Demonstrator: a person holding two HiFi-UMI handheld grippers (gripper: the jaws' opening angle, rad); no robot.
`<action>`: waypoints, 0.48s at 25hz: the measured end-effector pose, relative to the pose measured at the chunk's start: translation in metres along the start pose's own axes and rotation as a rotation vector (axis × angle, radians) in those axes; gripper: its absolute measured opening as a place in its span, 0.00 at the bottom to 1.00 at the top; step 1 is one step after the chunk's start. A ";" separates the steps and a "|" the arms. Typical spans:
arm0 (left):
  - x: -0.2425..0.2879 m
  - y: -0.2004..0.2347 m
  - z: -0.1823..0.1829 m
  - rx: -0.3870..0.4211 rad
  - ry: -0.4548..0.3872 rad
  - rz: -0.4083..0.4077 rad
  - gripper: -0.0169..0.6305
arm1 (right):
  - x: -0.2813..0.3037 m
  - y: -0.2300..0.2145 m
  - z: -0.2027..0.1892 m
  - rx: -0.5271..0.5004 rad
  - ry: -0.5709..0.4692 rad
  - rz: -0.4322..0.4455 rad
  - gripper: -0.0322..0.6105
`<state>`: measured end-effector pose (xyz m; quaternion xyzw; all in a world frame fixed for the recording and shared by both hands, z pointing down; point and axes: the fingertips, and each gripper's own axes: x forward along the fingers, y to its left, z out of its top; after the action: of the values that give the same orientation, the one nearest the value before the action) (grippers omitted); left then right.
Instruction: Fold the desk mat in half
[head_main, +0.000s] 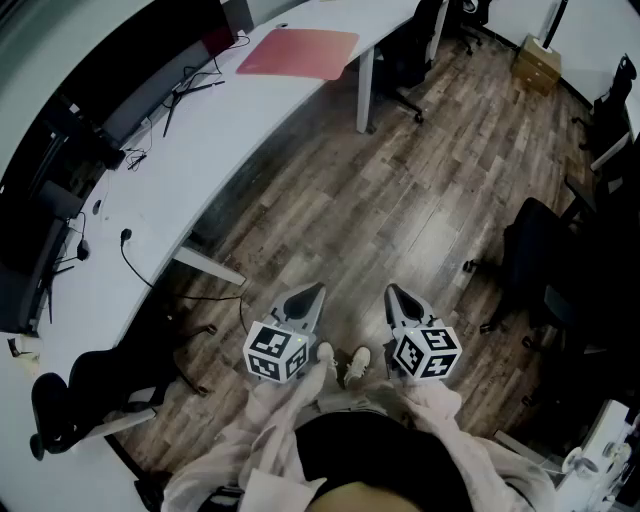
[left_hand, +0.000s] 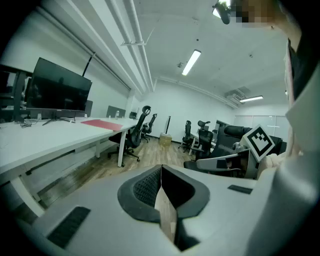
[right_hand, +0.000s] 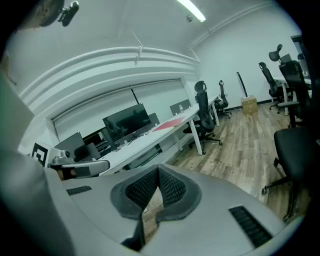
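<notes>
Close to the person's body, the left gripper (head_main: 313, 293) and right gripper (head_main: 393, 293) both have their jaws closed on nothing, held above the wooden floor (head_main: 400, 200). Well beyond them, the pink desk mat (head_main: 298, 52) lies flat on the white tabletop (head_main: 200, 130).

We are in an office: a long white curved desk (head_main: 250, 130), big black computer screens (left_hand: 57, 87), black chairs on wheels (right_hand: 202, 112).
</notes>
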<state>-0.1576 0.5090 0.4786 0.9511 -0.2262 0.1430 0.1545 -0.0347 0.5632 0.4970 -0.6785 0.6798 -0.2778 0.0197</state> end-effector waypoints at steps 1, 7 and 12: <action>-0.003 0.002 0.000 -0.001 -0.002 -0.001 0.07 | 0.002 0.002 0.000 -0.002 0.000 -0.003 0.07; -0.020 0.022 0.004 -0.010 -0.024 -0.012 0.07 | 0.017 0.019 0.004 0.033 -0.025 -0.031 0.07; -0.027 0.039 0.002 -0.008 -0.042 -0.039 0.07 | 0.028 0.030 -0.003 0.038 -0.028 -0.074 0.07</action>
<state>-0.1991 0.4854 0.4761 0.9574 -0.2115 0.1192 0.1565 -0.0653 0.5357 0.4977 -0.7066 0.6483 -0.2818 0.0319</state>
